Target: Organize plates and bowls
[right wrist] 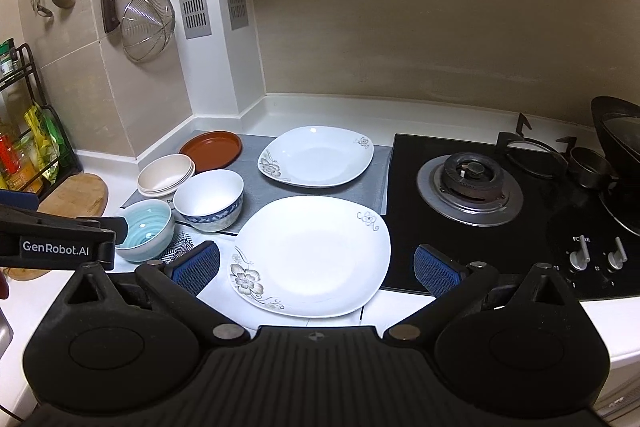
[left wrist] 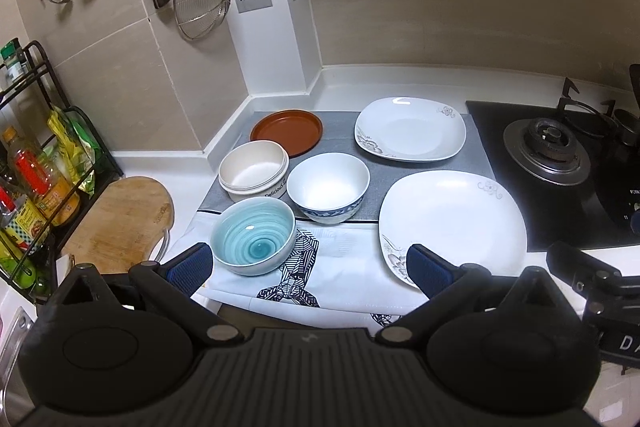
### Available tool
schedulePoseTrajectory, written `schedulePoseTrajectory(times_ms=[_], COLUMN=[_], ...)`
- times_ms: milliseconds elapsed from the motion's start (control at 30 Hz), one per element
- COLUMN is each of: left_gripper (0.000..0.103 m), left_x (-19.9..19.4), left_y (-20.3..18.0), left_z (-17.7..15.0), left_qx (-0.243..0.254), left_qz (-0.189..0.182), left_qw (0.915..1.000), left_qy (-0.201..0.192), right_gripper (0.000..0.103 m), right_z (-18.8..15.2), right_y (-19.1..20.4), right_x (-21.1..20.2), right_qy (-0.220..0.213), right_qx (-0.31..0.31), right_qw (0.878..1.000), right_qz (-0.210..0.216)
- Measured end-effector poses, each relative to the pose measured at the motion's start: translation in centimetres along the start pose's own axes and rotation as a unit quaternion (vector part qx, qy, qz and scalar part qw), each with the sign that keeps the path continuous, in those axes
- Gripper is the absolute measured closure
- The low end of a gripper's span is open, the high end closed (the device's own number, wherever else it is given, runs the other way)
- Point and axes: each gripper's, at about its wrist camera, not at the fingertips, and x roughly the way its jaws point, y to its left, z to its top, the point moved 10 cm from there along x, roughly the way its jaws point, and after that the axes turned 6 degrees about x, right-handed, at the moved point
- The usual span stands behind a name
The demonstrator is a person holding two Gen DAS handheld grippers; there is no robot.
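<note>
While nothing is lifted yet, hovering over bench [left wrist: 280, 95]: left hand-held gripper [left wrist: 310, 269] with pads spread apart, empty, blue bowl [left wrist: 253, 235] sitting just ahead near its left pad. Right hand-held gripper [right wrist: 316, 269] also gaping, empty, near plate [right wrist: 312, 255] lying directly ahead between its fingers. Likely calling for right side taking plate, left taking bowl.

My left gripper [left wrist: 308, 273] is matte black, with a ribbed centre plate, two round hubs, silver pivot screws and blue textured pads [left wrist: 192, 264]. My right gripper [right wrist: 316, 269] looks identical. White "GenRobot.AI" lettering marks the left unit; partial letters, perhaps "DA", mark the right.
</note>
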Motion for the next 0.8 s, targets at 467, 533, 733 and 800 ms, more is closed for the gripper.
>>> schedulePoseTrajectory(times_ms=[467,533,733,800], left_gripper=[0.000,0.000,0.000,0.000], left_x=[-0.9,-0.9,-1.0,-1.0], left_y=[0.5,0.5,0.7,0.8], left_z=[-0.1,-0.1,-0.4,-0.5], left_qx=[-0.007,-0.008,-0.013,-0.014], left_qz=[0.013,0.014,0.016,0.016], left_qw=[0.9999,0.9999,0.9998,0.9998], left_qy=[0.001,0.002,0.005,0.005], right_gripper=[0.000,0.000,0.000,0.000], right_z=[0.9,0.9,0.8,0.8], right_y=[0.9,1.0,1.4,1.4], right_x=[-0.6,-0.6,-0.4,-0.4], right_qy=[-0.013,-0.011,-0.007,-0.005], right_qx=[-0.011,-0.010,-0.015,-0.017], right_qw=[1.000,1.000,0.999,0.999], right_qz=[0.022,0.024,0.028,0.030])
